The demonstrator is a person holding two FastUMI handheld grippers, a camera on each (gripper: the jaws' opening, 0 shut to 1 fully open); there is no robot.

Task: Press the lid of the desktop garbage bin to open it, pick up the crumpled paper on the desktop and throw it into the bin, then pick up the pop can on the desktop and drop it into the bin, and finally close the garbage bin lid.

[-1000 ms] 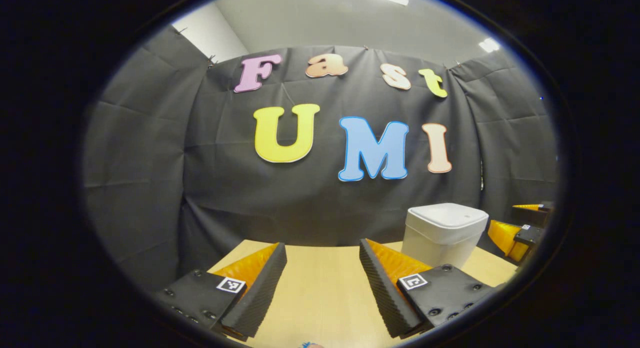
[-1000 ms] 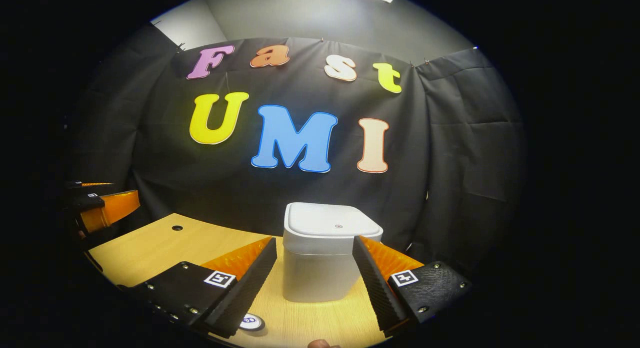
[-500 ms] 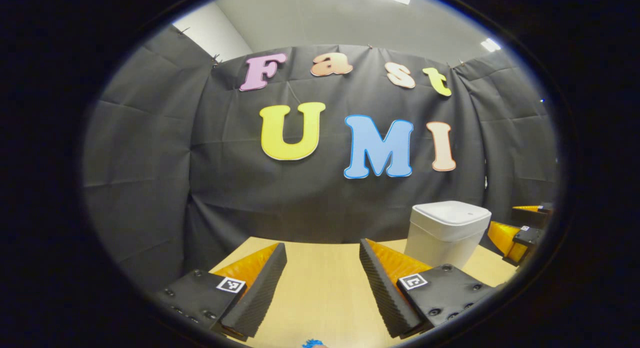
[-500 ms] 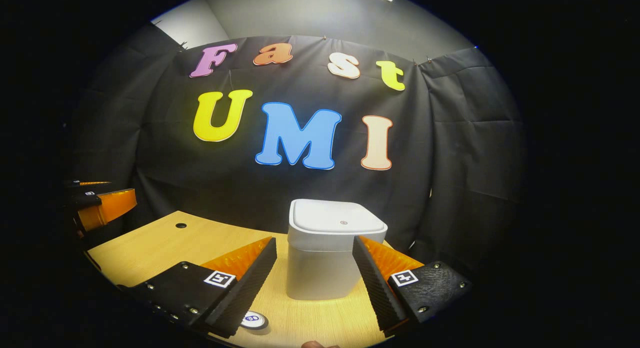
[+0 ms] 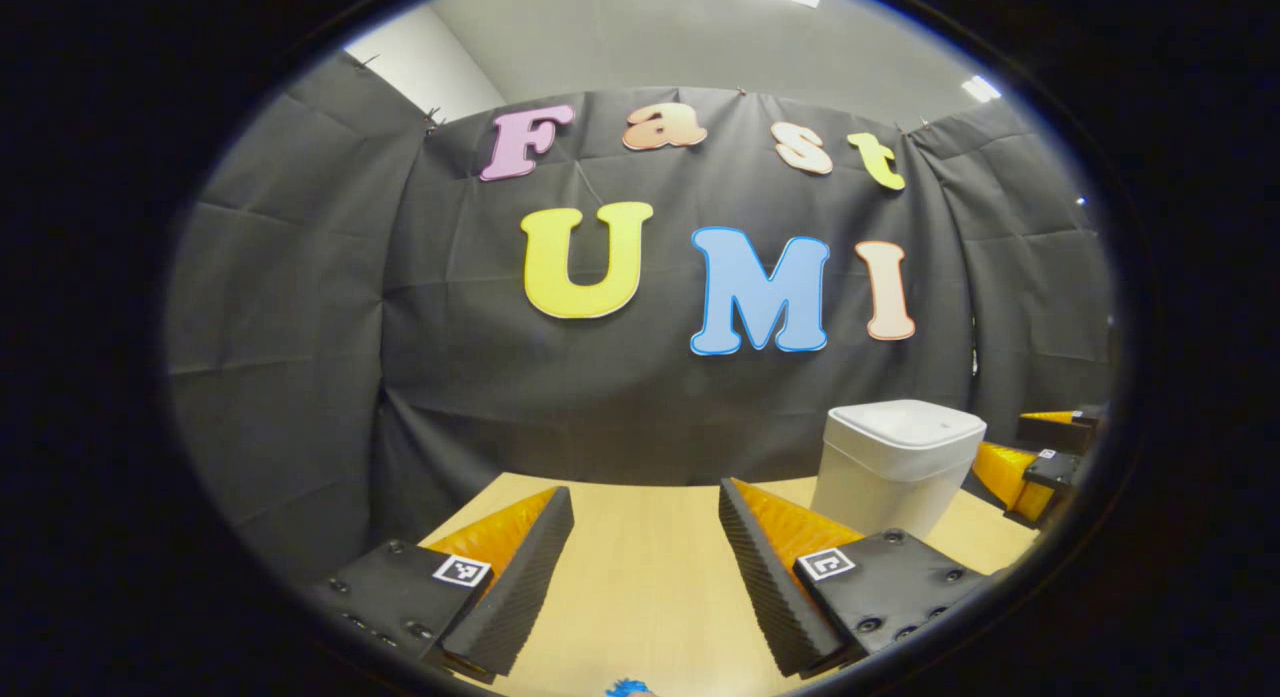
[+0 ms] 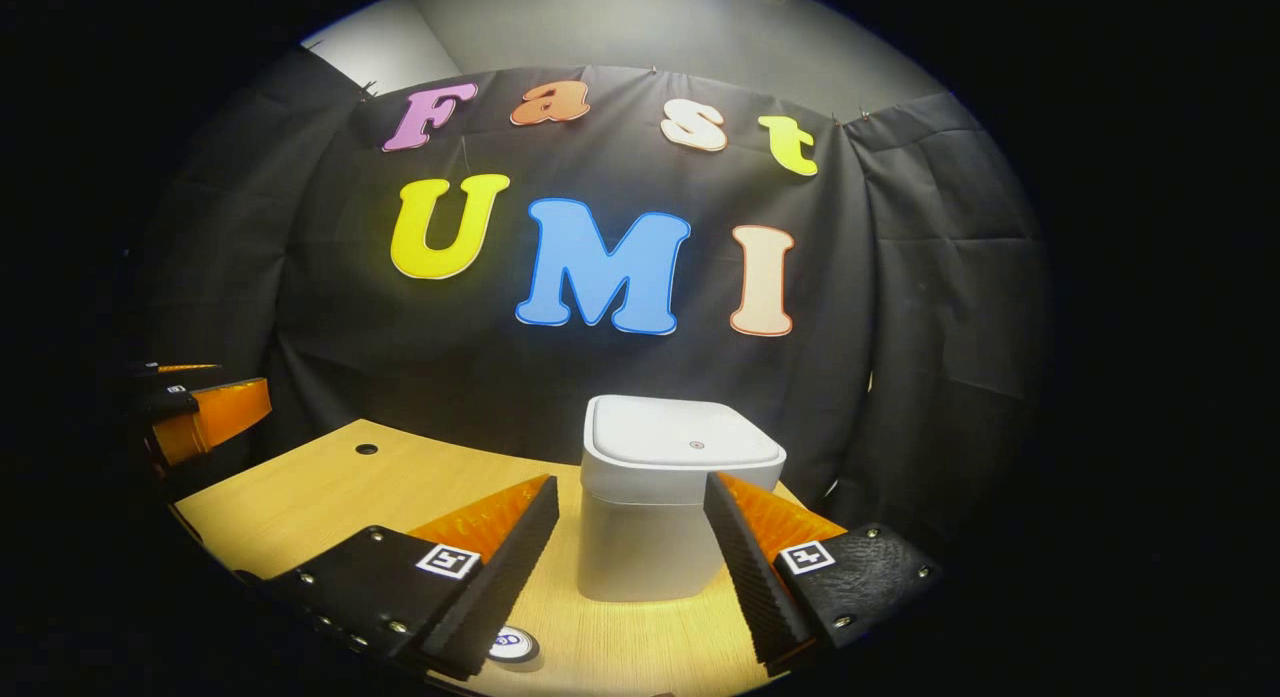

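Upright, lid flat, stands the bin point(image 6: 660, 507).

Ridged fingers point(image 6: 528, 537) (square-coded, screwed mounts)

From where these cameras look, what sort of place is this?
Probably a small recording booth, not a home: black cloth hangs as walls around a bare wooden desk, where a white lidded bin stands between hand-held grippers.
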